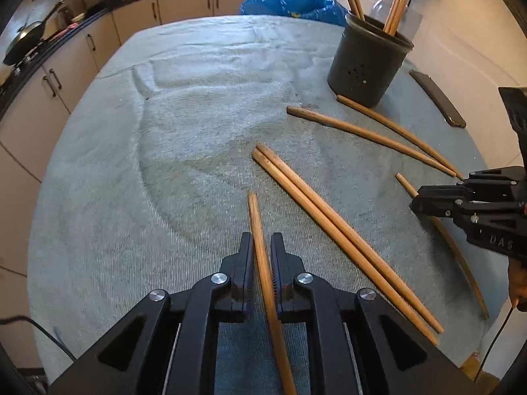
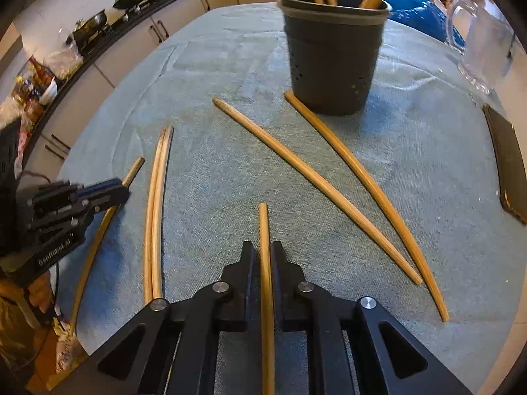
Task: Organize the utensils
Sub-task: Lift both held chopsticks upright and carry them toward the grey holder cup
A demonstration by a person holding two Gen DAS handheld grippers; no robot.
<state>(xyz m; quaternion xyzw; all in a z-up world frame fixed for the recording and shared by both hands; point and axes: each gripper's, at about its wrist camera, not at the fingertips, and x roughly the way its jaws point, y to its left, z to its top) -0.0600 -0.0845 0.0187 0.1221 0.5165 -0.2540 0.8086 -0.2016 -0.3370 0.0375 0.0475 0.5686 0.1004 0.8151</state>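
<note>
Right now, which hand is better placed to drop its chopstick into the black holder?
Probably the right: its fingers grip a chopstick with the black holder close ahead. The left gripper, clamping another chopstick, sits farther away.

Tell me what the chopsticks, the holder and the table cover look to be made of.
Chopsticks: probably bamboo or wood, matte tan, with faint lengthwise grain. Holder: likely plastic, dark grey, dull sheen, small drain holes. Table cover: woven cloth, grey-blue, ribbed and wrinkled.
</note>
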